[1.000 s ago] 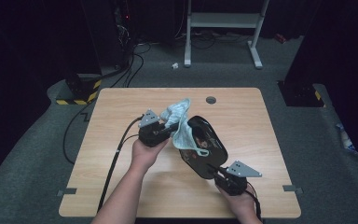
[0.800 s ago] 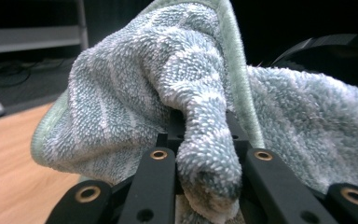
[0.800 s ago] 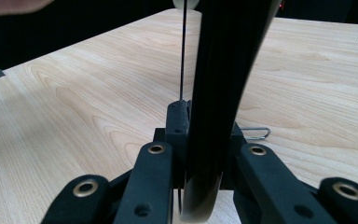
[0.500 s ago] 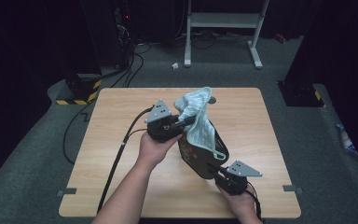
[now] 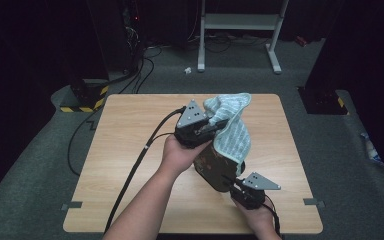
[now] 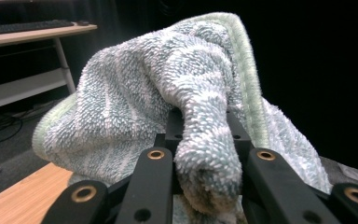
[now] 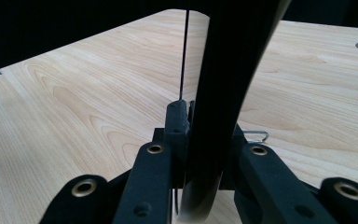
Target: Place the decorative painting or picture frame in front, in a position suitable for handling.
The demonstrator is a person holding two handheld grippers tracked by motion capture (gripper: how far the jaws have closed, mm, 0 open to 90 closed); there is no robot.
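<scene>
Left hand-held gripper (image 5: pixel 215 125) of mine is clamped on a fold of the pale blue-green towel (image 5: pixel 232 127), holding it above the bench (image 5: pixel 130 150), one end draped into the dark bag (image 5: pixel 219 170). Below it, my right hand-held gripper (image 5: pixel 235 186) is closed on the bag's dark rim, keeping the bag tilted upright near the bench's front edge.

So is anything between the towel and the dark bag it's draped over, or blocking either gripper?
Nothing visible. The left gripper is shut on the towel, which lies against the bag; the right gripper is shut on the bag's edge.
</scene>
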